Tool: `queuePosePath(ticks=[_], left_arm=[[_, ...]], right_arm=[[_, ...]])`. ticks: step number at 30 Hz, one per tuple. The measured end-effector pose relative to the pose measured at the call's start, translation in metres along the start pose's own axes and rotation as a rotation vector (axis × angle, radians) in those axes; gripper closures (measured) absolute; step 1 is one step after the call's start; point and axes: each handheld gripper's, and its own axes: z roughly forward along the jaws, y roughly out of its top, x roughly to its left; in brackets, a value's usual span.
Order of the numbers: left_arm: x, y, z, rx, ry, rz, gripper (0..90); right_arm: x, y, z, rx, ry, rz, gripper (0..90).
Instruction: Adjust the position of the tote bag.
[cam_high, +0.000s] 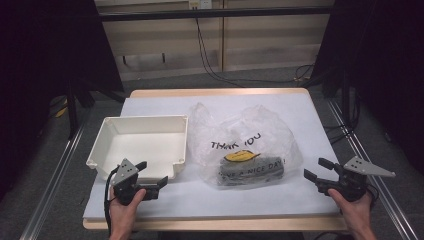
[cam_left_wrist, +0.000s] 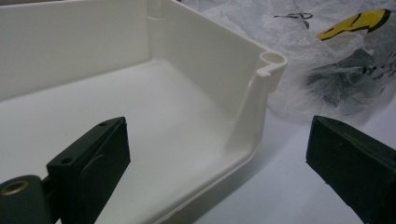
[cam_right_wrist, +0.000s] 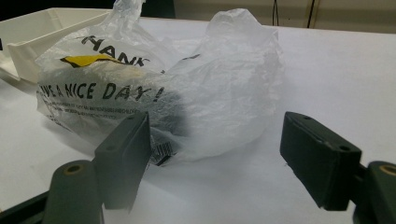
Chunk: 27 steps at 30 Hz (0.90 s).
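A clear plastic bag (cam_high: 245, 145) printed "THANK YOU" and "HAVE A NICE DAY" lies mid-table with a dark bundle inside it (cam_high: 250, 174). A white tray (cam_high: 140, 142) sits to its left, nothing in it. My left gripper (cam_high: 152, 175) stands open at the tray's near right corner; in the left gripper view that corner (cam_left_wrist: 268, 65) shows between the jaws, untouched. My right gripper (cam_high: 317, 169) is open just right of the bag, pointing at it. In the right gripper view the bag (cam_right_wrist: 187, 88) lies beyond the jaws, with nothing held.
A white sheet (cam_high: 320, 120) covers the wooden table. Metal rails (cam_high: 55, 175) run along both sides of the table, and black stands and cables sit on the floor behind. A person's hands hold both grippers near the front edge.
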Motion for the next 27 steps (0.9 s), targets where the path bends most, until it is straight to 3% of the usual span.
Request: queuePosePath(ticks=[4,8,11,20,23,27], left_arm=[[0.003,0.002,-0.003,-0.038,-0.026,0.000,6.1],[0.006,0.002,-0.001,-0.039,-0.003,-0.014,6.1],[0.006,0.004,0.001,-0.048,-0.024,-0.009,6.1],[0.001,0.005,0.005,-0.030,-0.039,0.008,6.1],[-0.001,0.005,0.005,-0.021,-0.055,0.031,6.1],[-0.004,0.006,0.007,-0.012,-0.057,0.044,6.1]], right_arm=[[-0.001,0.001,0.003,0.026,0.027,0.017,25.8],[-0.002,0.005,0.002,0.021,0.035,0.032,27.2],[-0.002,0.005,0.004,0.036,0.044,0.020,29.7],[0.000,0.011,0.004,0.025,0.087,0.018,39.9],[0.002,0.014,0.006,0.047,0.101,0.031,40.4],[0.005,0.024,0.007,0.046,0.117,-0.001,41.6]])
